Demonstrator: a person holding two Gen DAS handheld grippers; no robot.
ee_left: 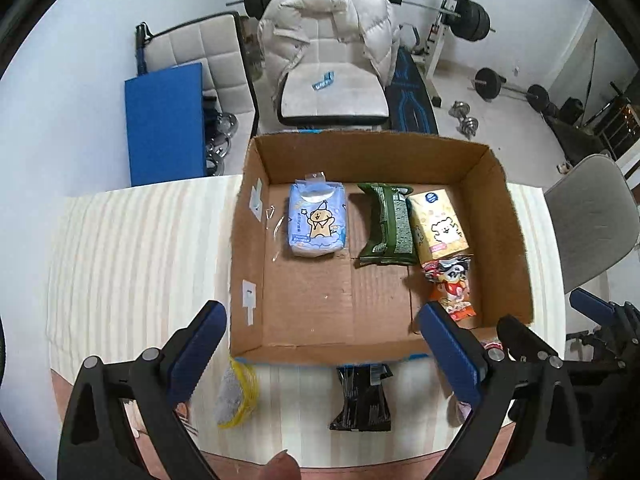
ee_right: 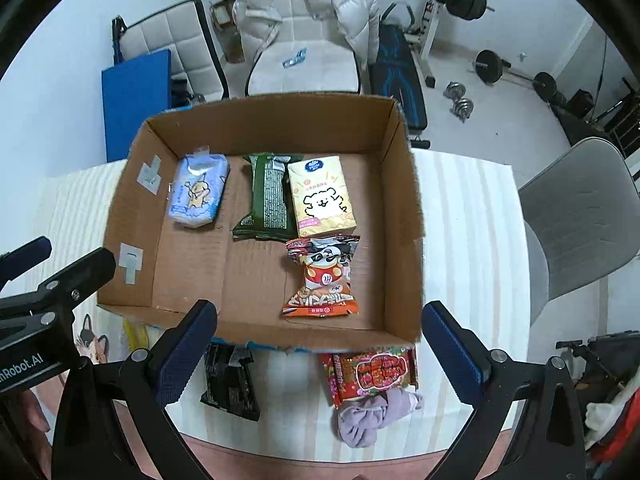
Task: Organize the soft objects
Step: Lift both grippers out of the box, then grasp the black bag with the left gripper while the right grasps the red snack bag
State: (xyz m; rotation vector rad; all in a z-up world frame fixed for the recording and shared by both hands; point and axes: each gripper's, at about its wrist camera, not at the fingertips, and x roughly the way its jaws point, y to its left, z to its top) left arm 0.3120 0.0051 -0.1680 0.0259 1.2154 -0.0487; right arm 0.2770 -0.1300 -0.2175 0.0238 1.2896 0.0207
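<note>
An open cardboard box (ee_left: pixel 492 216) (ee_right: pixel 404 208) holds a blue tissue pack (ee_left: pixel 317 219) (ee_right: pixel 199 191), a green packet (ee_left: pixel 386 227) (ee_right: pixel 268 198), a yellow tissue pack (ee_left: pixel 438 226) (ee_right: pixel 323 196) and an orange snack bag (ee_left: pixel 452 286) (ee_right: pixel 322 276). In front of the box lie a black packet (ee_left: pixel 362 398) (ee_right: pixel 230 380), a yellow mesh scrubber (ee_left: pixel 236 394), a red snack bag (ee_right: pixel 374 372) and a lilac cloth (ee_right: pixel 374 414). My left gripper (ee_left: pixel 322 350) is open and empty above the box's near wall. My right gripper (ee_right: pixel 318 352) is open and empty over the same edge.
The box stands on a striped cloth on the table (ee_left: pixel 132 256). A grey chair (ee_right: pixel 580 216) stands at the right. Behind the table are a chair with a white puffer jacket (ee_left: pixel 328 28), a blue board (ee_left: pixel 164 124) and gym weights (ee_left: pixel 474 18).
</note>
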